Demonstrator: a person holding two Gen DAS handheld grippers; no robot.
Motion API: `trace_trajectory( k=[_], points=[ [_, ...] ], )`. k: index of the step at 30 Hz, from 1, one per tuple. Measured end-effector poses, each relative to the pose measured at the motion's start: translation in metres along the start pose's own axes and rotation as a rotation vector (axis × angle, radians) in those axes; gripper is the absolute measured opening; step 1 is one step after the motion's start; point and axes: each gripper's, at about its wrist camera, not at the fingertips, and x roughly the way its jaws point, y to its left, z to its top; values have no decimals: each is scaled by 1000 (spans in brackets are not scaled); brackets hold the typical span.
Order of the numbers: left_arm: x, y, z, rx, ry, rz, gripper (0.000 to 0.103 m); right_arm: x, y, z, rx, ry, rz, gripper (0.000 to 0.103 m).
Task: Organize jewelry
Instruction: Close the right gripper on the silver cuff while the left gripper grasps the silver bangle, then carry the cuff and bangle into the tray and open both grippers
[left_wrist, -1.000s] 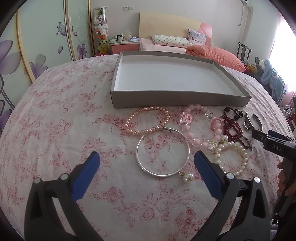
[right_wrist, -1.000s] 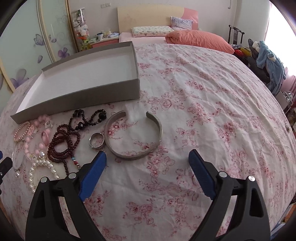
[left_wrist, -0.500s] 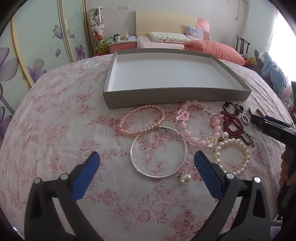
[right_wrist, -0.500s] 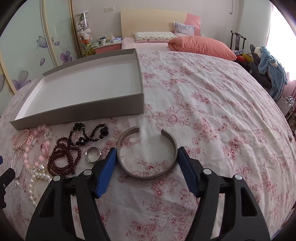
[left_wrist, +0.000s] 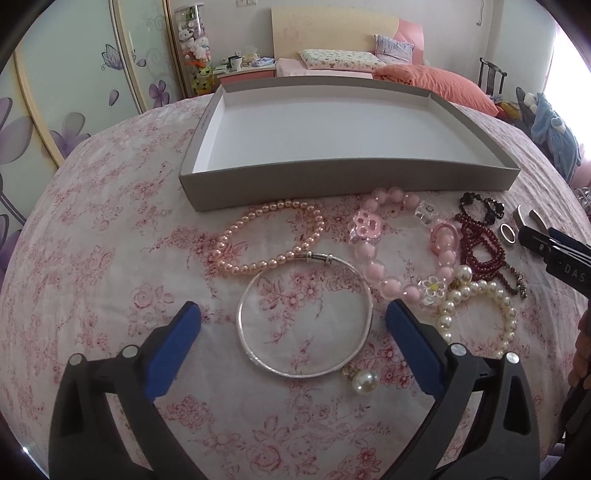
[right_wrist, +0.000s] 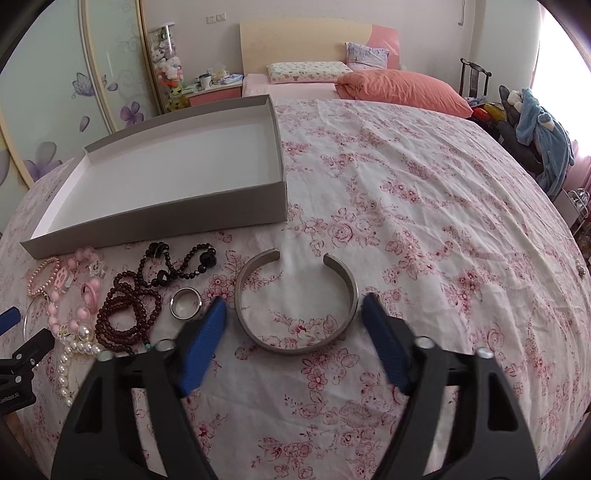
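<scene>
While the right gripper (right_wrist: 293, 317) hangs low over the floral sheet (right_wrist: 424, 221), its blue fingers (right_wrist: 207, 332) stand apart on either side of the open cuff (right_wrist: 295, 306) — close beside it, gripping nothing. Left gripper (left_wrist: 291, 325) spread wide too, bracketing the silver bangle (left_wrist: 304, 317) and empty; a pearl charm (left_wrist: 364, 382) dangles at the bangle's near edge. Just beyond lie the pink pearls (left_wrist: 269, 236), chunky pink beads (left_wrist: 388, 254) and white pearls (left_wrist: 476, 302) — partly overlapping, hard to separate. Dark red beads (right_wrist: 127, 314), black beads (right_wrist: 177, 262) and a ring (right_wrist: 185, 302) crowd left of the cuff. Farthest, the grey tray (left_wrist: 347, 181) sits on the sheet, white inside.
</scene>
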Motion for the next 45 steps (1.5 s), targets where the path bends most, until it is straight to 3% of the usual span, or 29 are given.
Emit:
trace_trajectory(
  k=[6, 10, 16, 18, 21, 24, 35, 45],
  points=[
    [2, -5, 4, 7, -14, -10, 87, 0, 0, 0, 1, 1, -1, 67],
    [-2, -9, 2, 15, -34, -9, 71, 0, 0, 0, 3, 1, -1, 68],
    [-7, -5, -2, 19, -31, -10, 71, 0, 1, 0, 3, 3, -4, 68],
    [-7, -4, -3, 16, -30, -5, 73, 1, 1, 0, 2, 6, -2, 74],
    [-5, -1, -3, 2, -32, 4, 81, 1, 1, 0, -2, 7, 0, 74],
    [-6, -1, -4, 13, -43, -10, 71, -2, 3, 0, -8, -1, 1, 66],
    [-22, 24, -14, -32, -75, -9, 70, -23, 1, -10, 5, -45, 46, 65],
    [-47, 45, -20, -85, -129, 8, 70, -52, 25, -12, -25, -121, 125, 65]
  ],
)
